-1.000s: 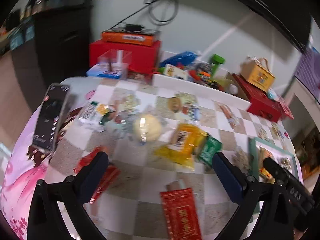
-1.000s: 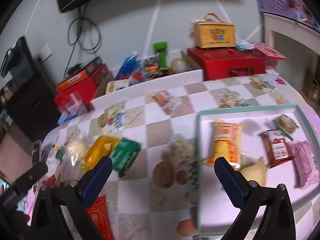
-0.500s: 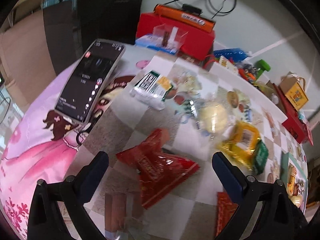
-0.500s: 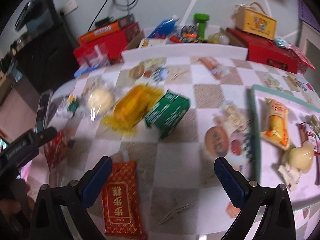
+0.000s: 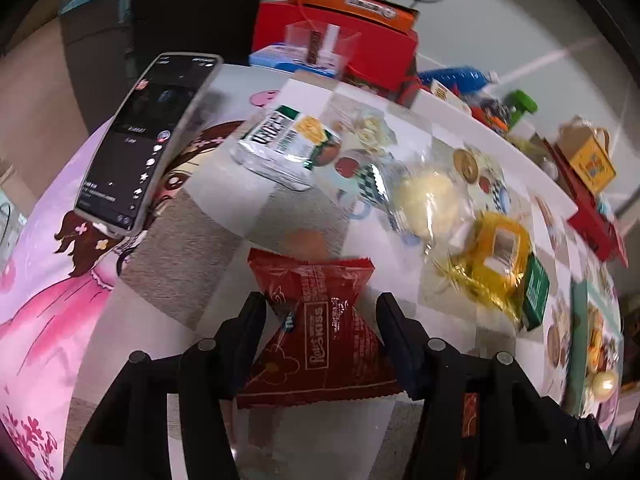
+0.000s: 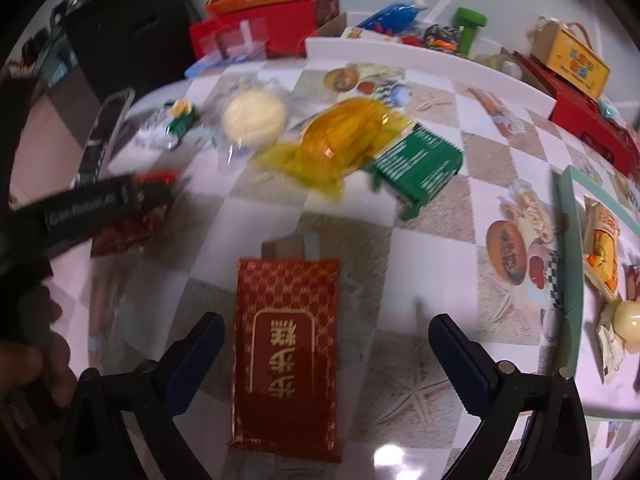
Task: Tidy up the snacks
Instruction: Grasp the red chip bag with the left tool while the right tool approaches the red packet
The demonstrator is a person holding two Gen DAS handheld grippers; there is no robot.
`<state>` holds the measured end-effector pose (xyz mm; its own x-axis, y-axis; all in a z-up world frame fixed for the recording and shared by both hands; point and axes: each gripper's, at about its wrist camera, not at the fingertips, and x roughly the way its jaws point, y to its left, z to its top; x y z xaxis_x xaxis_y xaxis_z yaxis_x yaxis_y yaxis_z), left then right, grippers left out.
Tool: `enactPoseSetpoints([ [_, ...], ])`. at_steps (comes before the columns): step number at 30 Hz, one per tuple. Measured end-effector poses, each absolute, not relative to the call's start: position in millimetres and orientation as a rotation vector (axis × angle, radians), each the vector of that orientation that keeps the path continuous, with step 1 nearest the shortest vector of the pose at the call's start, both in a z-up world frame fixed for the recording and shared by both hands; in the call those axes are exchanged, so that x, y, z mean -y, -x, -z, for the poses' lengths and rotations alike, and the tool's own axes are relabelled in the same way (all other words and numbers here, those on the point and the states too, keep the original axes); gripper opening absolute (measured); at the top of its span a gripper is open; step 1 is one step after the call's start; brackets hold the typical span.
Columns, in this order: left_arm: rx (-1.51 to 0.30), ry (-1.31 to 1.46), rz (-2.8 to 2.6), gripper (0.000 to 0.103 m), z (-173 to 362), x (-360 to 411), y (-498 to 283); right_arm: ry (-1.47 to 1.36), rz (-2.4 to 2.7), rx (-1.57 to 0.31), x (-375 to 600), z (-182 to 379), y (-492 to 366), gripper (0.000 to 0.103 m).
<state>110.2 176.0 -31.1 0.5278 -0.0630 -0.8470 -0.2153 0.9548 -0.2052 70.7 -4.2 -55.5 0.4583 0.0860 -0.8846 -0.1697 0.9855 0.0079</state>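
The left gripper (image 5: 320, 312) has just been closing its jaws, and the red snack bag (image 5: 316, 332) sits right between them; the bag is pinched in at the middle, so I think the pads are pressing on it now. The bag lies on the desk (image 5: 192, 248) near its front edge. The right gripper (image 6: 324, 344) has its jaws wide apart and holds nothing; it hangs over a flat red packet with gold letters (image 6: 286, 356), which lies between the jaws but does not touch them. Farther out, more snacks wait on the desk: a round pale bun in clear wrap (image 6: 254, 118), a yellow bag (image 6: 344, 140), a green packet (image 6: 420, 166) and a white and green packet (image 5: 286, 144). Off to the right is the tray (image 6: 566, 240), with a few snacks already in it, so I think the job is partly done and about six snacks are left to move. The left view shows a phone (image 5: 148, 152) clearly, lying on a pink picture mat (image 5: 44, 292). The right view shows the gold letter packet whole, and the tray much better, plus a bit of the person's hand (image 6: 36, 360) holding the left gripper.
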Motion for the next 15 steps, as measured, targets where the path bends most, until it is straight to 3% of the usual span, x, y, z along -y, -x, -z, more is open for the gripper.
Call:
enactPoseSetpoints([
  [15,-1.068,0.185,0.065,0.058,39.5,-118.7,-108.7,0.114,-0.081,-1.123,33.9,63.8,-71.4,0.103],
])
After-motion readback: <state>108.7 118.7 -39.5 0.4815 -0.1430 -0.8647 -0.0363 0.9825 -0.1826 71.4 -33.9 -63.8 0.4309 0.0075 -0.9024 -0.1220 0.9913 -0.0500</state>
